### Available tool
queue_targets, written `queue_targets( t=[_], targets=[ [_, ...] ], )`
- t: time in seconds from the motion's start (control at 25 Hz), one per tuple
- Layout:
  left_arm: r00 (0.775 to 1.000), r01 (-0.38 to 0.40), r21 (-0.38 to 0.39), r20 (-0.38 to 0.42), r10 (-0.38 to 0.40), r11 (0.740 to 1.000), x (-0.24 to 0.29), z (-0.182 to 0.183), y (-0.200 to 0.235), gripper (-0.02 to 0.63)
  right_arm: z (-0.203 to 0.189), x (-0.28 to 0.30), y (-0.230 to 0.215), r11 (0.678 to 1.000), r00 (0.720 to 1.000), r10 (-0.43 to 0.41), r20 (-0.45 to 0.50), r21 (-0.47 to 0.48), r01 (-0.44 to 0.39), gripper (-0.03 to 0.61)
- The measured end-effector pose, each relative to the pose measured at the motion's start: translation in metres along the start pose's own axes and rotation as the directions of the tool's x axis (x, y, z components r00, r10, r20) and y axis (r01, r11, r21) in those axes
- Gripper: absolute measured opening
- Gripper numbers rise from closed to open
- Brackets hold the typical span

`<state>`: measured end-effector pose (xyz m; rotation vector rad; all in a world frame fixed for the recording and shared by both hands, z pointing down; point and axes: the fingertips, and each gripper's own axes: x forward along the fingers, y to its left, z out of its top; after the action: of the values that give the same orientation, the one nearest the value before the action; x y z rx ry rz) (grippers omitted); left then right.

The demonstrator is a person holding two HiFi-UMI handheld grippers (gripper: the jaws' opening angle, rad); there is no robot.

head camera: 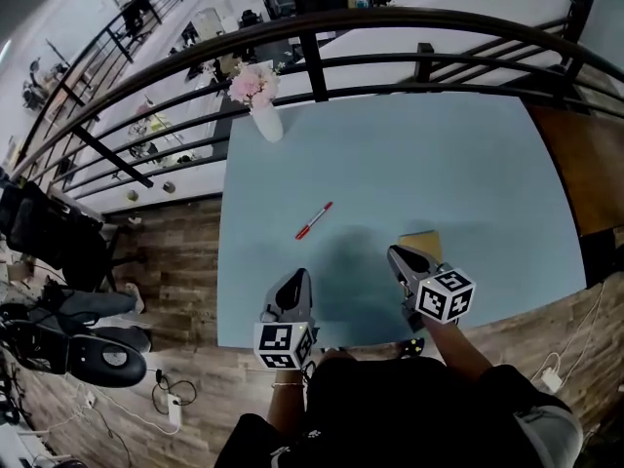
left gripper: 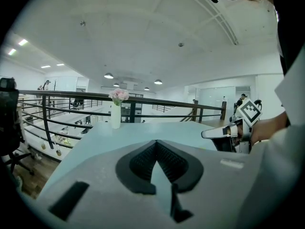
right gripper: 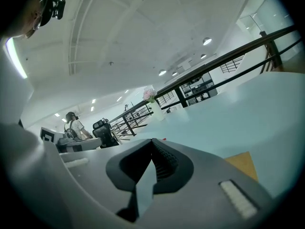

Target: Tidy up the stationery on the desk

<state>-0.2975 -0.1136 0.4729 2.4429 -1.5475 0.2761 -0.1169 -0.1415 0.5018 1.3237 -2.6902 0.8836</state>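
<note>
**Head view.** The pale blue desk (head camera: 439, 164) has a dark rail (head camera: 390, 18) beyond its far edge. A red pen (head camera: 314, 220) lies slanted near the middle, alone. To its right lies a yellow pad (head camera: 427, 242), its near left part hidden behind the right tongs (head camera: 394, 253). Their tip is at the pad's corner, but whether it touches cannot be told. The left tongs (head camera: 298, 277) hang over the desk's near edge, with the pen beyond their tip and clearly apart from it. A vase (head camera: 266, 122) of pink flowers stands at the far left corner. From above, how the jaws stand is hard to make out.

**Left gripper view.** The left tongs (left gripper: 156, 143) have their jaws closed together with nothing between them. Beyond them are the desk and the vase (left gripper: 116, 114) at the rail. The right tongs (left gripper: 209, 133) reach in from the right, marker cube behind. Neither pen nor pad shows here.

**Right gripper view.** The right tongs (right gripper: 152, 143) are likewise closed and empty. The pad (right gripper: 242, 162) shows as a yellow corner just right of the tongs' body, which cuts off the rest. A red speck (right gripper: 164, 139) sits just above the jaws' edge, too small to say surely that it is the pen. The vase (right gripper: 155, 108) stands far off, and the left tongs (right gripper: 90, 143) show at the left.
</note>
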Motion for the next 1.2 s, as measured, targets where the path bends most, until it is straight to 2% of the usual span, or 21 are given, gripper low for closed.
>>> queue_targets(
  t=[0.44, 0.88, 1.2],
  targets=[
    [1.0, 0.013, 0.003, 0.0, -0.013, 1.0, 0.005, -0.012, 0.107, -0.003, -0.023, 0.098, 0.045, 0.999, 0.998, -0.037, -0.044, 0.009, 0.037, 0.008],
    [1.0, 0.027, -0.001, -0.007, -0.027, 1.0, 0.002, -0.012, 0.184, -0.003, -0.03, 0.177, 0.081, 0.998, 0.996, -0.055, -0.064, 0.037, 0.057, 0.021],
    [0.998, 0.065, -0.002, -0.006, -0.065, 0.998, 0.005, -0.012, 0.223, -0.003, -0.033, 0.226, 0.097, 0.99, 0.992, -0.119, -0.05, 0.069, 0.122, 0.029]
  ],
)
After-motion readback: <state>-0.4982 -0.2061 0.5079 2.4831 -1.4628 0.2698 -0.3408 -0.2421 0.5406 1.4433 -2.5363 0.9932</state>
